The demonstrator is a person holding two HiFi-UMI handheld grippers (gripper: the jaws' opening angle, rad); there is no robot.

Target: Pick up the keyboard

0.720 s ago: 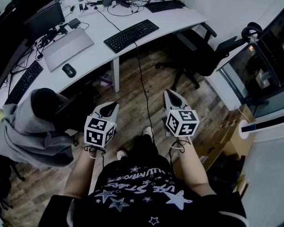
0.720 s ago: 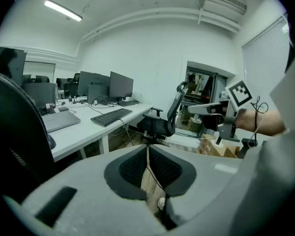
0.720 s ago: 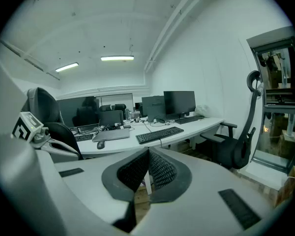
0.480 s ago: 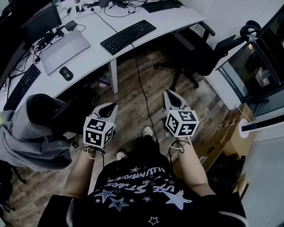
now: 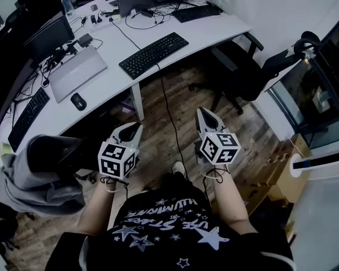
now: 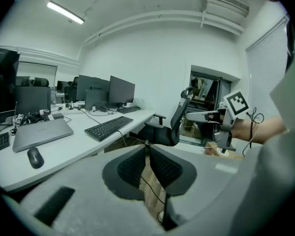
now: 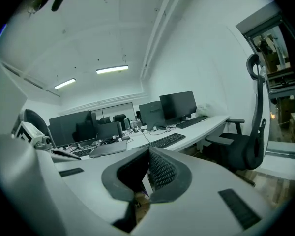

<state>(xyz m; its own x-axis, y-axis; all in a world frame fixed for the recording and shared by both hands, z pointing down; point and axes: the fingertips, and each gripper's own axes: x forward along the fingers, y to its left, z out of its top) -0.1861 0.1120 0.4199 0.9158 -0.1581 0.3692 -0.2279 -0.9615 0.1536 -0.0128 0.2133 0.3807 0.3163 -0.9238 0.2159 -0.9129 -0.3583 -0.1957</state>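
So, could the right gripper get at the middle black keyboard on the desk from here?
Probably not yet. The right gripper hangs over the wooden floor, well short of the desk, its jaws shut. Nothing stands between it and the keyboard, so the way looks free after a step closer.

matt black plastic on the keyboard [image 5: 153, 54]. smooth white laminate look, low sheen, on the desk [image 5: 214, 24]. satin grey, metal-like finish on the closed laptop [image 5: 76, 72]. slight gloss on the black plastic mouse [image 5: 78, 101]. worn wood-grain planks across the floor [image 5: 158, 114]. soft grey cloth on the hoodie [image 5: 28, 179]. pale matt plastic shells on the left gripper [image 5: 138, 125] and right gripper [image 5: 199, 111]. dark, finely ribbed pads [image 6: 163, 168]. brown cardboard on the box [image 5: 277, 162].
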